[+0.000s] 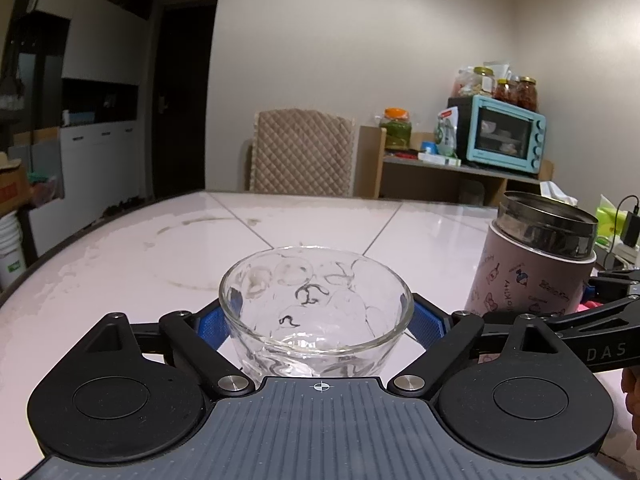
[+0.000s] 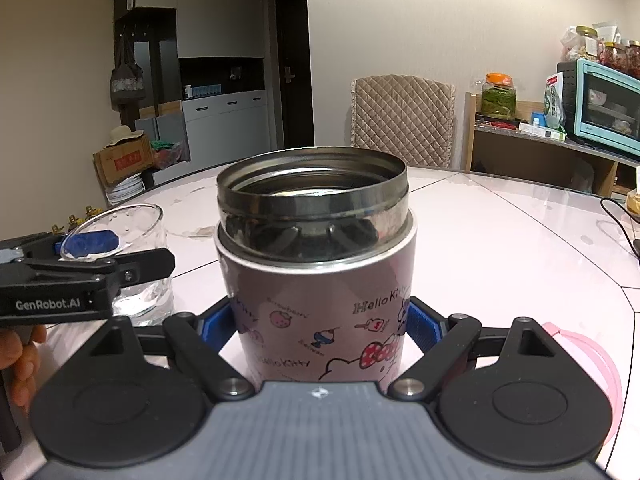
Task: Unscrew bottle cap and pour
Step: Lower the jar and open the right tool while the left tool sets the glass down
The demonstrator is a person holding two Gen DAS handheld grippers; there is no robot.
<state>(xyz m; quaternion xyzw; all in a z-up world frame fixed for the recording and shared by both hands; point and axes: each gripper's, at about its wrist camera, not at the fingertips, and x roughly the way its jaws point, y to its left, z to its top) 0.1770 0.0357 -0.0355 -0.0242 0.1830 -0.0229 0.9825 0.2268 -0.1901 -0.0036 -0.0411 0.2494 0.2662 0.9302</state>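
On the pale tiled desk, your two grippers work side by side, each held level and pointing forward across the desk toward the quilted chair at its far edge.

Right gripper: you hold it low behind the pink flask, a wide cartoon-printed bottle with a steel neck. Its blue fingers press against both sides of the flask's lower body, so the grip is closed on it. The flask stands upright, or very nearly so, with its mouth uncovered and facing up. In the left wrist view the same flask appears at the right, leaning slightly in the fisheye picture, with the right gripper's black linkage reaching in beneath it. A pink cap lies on the desk just to the right of the right gripper, partly hidden by its body.

Left gripper: you hold it equally low, its blue fingers set against opposite sides of the glass bowl, closed on it. The bowl sits upright just left of the flask, near but apart from it. Clear water lies in its bottom. Your left hand shows at the picture's edge in the right wrist view, wrapped around the gripper handle.
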